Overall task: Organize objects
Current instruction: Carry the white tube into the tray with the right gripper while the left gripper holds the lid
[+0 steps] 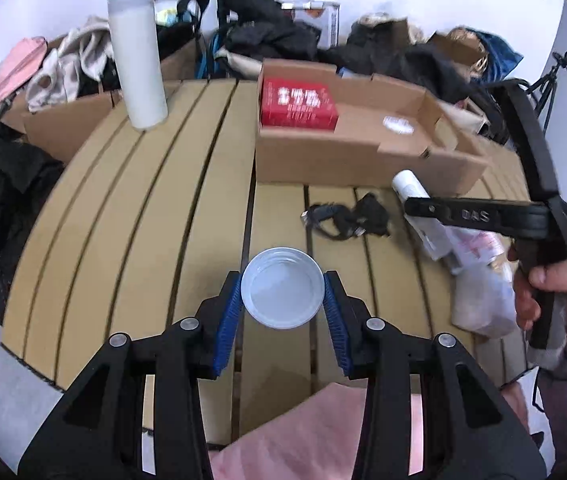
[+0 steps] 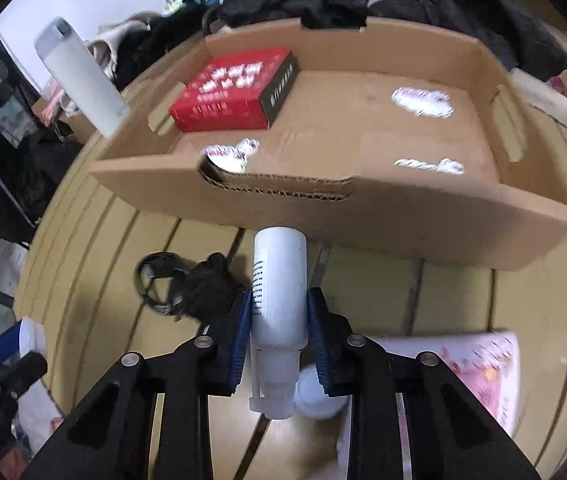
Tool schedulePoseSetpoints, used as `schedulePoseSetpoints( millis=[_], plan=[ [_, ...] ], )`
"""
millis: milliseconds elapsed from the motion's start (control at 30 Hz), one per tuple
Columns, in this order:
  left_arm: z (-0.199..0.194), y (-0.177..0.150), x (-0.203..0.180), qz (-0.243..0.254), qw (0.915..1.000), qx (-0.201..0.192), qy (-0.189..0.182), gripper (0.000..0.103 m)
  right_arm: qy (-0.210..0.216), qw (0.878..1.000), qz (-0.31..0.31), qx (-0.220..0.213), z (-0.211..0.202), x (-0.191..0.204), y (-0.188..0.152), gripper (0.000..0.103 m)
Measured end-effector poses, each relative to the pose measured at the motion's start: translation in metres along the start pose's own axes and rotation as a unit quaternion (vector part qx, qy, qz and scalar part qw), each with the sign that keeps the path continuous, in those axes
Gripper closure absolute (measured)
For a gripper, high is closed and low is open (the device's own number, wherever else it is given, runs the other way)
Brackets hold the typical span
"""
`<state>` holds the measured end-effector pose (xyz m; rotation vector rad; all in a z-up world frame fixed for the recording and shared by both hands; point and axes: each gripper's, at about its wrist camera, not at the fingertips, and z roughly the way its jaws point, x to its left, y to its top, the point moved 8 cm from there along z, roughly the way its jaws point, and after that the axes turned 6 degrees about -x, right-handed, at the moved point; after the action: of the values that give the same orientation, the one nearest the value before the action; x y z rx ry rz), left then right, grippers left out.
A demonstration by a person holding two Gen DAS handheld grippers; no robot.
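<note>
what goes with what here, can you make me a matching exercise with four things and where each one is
Things:
1. red box
2. white cup
3. white bottle
4. black cable

Places:
A. lying on the slatted table
B. between the right gripper fingers
C. inside the cardboard tray
D. between the left gripper fingers

Pairs: 1-C, 2-D, 3-B, 4-A
</note>
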<state>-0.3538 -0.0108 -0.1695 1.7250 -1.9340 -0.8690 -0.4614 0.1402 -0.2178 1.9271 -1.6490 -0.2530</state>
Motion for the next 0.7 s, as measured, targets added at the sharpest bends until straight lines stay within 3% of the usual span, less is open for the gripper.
schedulePoseSetpoints(
  millis=[167,333,500,600,700],
  plan=[
    [-0.06,0.003,-0.013,0.008,0.999,-0.041,0.014,0.066,0.015,0.998,-0.022,-0.059,-0.09,0.019,-0.016,0.073],
    [-0.12,-0.024,-0.032,0.008,0.9975,-0.069,0.01,0.066,0.016,0.993,-0.042,-0.111,-0.187,0.032,-0.081,0.073],
    [-0.142,-0.035,-0.053,0.018,0.9969,-0.075,-0.014,0.066,0.011,0.994,-0.015,-0.112,-0.219,0.025,-0.133,0.073],
    [-0.144,-0.028,-0.058,0.021,0.996,-0.083,-0.023,0.066,0.01,0.993,-0.011,-0.114,-0.222,0.022,-0.136,0.073],
    [-0.136,-0.011,-0.058,0.028,0.9954,-0.084,-0.036,0.066,0.023,0.992,-0.014,-0.12,-0.218,0.023,-0.115,0.073]
  ],
)
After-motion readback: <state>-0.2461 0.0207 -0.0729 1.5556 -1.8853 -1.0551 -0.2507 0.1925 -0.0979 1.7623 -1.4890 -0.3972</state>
